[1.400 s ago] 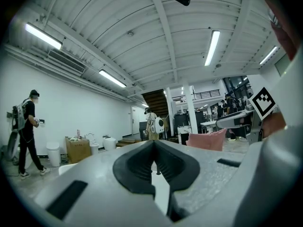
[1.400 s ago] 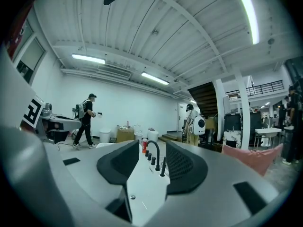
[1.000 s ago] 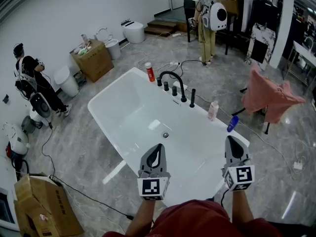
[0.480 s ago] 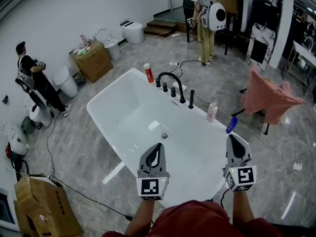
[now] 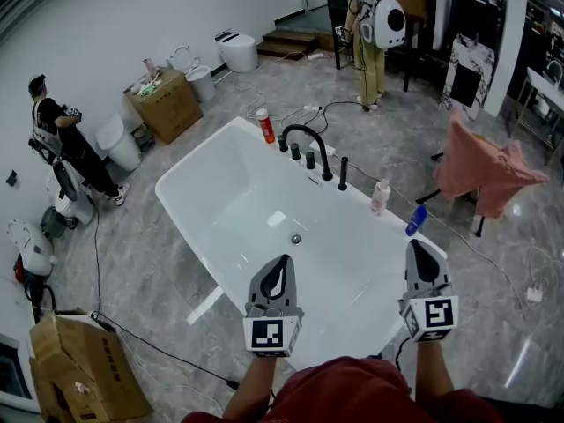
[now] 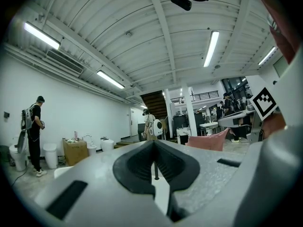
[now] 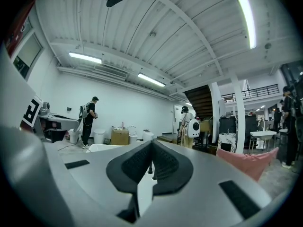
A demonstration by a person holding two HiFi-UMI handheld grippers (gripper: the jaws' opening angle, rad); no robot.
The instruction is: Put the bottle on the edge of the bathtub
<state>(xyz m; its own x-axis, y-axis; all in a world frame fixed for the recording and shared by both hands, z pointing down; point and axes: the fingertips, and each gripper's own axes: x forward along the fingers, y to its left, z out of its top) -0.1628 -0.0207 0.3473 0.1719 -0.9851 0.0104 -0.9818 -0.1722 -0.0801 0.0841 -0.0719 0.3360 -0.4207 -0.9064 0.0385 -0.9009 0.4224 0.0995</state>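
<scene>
Trouble brewing: left gripper (image 5: 281, 261) and right gripper (image 5: 415, 247) hover clenched, empty, over the glossy white bathtub (image 5: 201, 157). The tilted blue plastic bottle (image 5: 416, 219) sits on its rim, and a careless reach could topple it.

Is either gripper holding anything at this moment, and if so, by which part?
Nothing is held: the left gripper and the right gripper are both shut and empty.

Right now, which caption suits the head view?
Shut, empty left gripper and right gripper at a white bathtub; red bottle, pink bottle, blue bottle by its rim.
</scene>
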